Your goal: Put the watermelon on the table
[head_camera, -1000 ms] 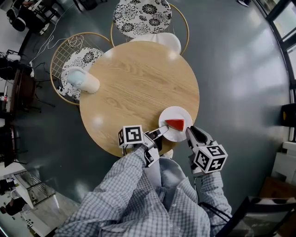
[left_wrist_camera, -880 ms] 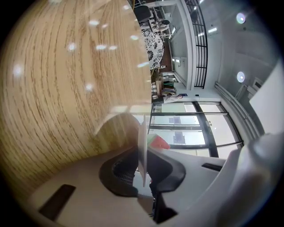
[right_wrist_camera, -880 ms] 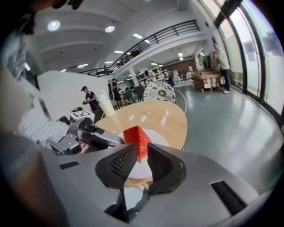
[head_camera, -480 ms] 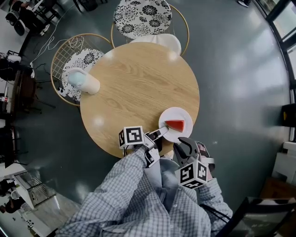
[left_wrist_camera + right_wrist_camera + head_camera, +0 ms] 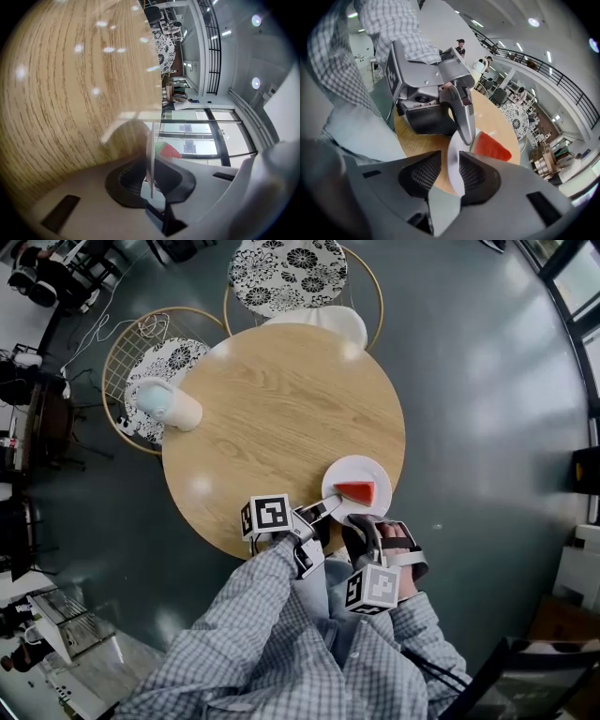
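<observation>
A red watermelon wedge (image 5: 355,490) lies on a small white plate (image 5: 348,472) at the near right edge of the round wooden table (image 5: 281,399). My left gripper (image 5: 325,508) is shut on the plate's left rim; in the left gripper view the thin rim (image 5: 150,159) stands pinched between the pads, with the wedge (image 5: 167,151) just beyond. My right gripper (image 5: 361,525) is at the plate's near edge. Its jaws have just been opening, and the rim (image 5: 454,171) stands loose between the pads. The right gripper view also shows the wedge (image 5: 492,146) and the left gripper (image 5: 459,119).
Two wire chairs with floral cushions (image 5: 291,273) (image 5: 155,367) stand at the far and left sides of the table. A pale cylindrical container (image 5: 169,401) rests at the table's left edge. The person's lap and checked sleeves fill the space under the grippers. Grey floor surrounds the table.
My right gripper has swung left from beside the plate's right side to its near edge and rolled over. The left gripper, plate and wedge have stayed put.
</observation>
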Action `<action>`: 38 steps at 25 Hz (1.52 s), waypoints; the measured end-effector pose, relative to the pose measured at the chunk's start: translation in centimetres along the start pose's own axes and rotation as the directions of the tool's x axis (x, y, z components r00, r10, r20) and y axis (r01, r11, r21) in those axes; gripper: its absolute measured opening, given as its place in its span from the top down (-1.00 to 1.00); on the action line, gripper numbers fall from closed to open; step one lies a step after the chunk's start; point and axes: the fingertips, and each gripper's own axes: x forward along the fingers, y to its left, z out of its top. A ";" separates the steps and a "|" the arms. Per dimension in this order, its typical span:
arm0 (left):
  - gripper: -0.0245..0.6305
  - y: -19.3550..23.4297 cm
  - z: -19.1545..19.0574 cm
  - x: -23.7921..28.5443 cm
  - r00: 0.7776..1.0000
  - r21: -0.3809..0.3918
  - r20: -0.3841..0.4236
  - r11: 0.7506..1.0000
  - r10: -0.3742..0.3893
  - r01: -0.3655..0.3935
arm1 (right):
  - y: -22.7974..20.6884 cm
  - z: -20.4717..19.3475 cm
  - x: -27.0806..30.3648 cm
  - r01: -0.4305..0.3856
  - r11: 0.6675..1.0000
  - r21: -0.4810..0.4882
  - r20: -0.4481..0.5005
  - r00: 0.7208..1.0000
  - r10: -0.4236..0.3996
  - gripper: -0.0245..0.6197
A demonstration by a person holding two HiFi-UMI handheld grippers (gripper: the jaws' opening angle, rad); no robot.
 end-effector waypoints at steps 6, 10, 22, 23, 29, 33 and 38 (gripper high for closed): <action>0.81 0.1 0.1 0.0 1.000 -0.006 0.003 1.000 0.002 -0.002 | -0.2 0.0 0.2 0.024 0.999 -0.031 -0.020 0.999 -0.025 0.69; 0.81 0.0 0.1 0.1 1.000 0.027 -0.002 1.000 0.007 -0.007 | -0.2 0.0 0.2 0.028 0.999 -0.026 -0.023 0.999 -0.029 0.70; 0.43 -1.0 1.0 -0.8 0.999 0.067 0.036 0.998 0.007 -0.009 | 0.1 -0.5 0.6 0.025 1.000 -0.012 -0.034 0.999 -0.025 0.70; 0.43 -1.0 1.2 -1.2 0.999 0.060 0.045 0.998 0.007 -0.010 | 0.1 -0.5 0.6 0.022 1.000 -0.011 -0.034 0.999 -0.022 0.70; 0.43 -1.1 1.9 -3.0 0.997 0.053 0.076 0.999 0.002 -0.006 | 0.2 -0.4 1.1 -0.003 1.000 0.010 -0.032 0.999 0.003 0.69; 0.43 -0.8 1.8 -3.7 0.997 0.045 0.083 0.999 -0.003 -0.001 | 0.5 -0.8 1.6 -0.022 1.000 0.020 -0.044 0.999 0.023 0.69; 0.43 -1.2 1.8 -4.5 0.996 0.058 0.090 0.998 -0.028 0.023 | 0.5 -1.0 1.7 -0.037 0.998 0.053 -0.038 0.999 0.039 0.69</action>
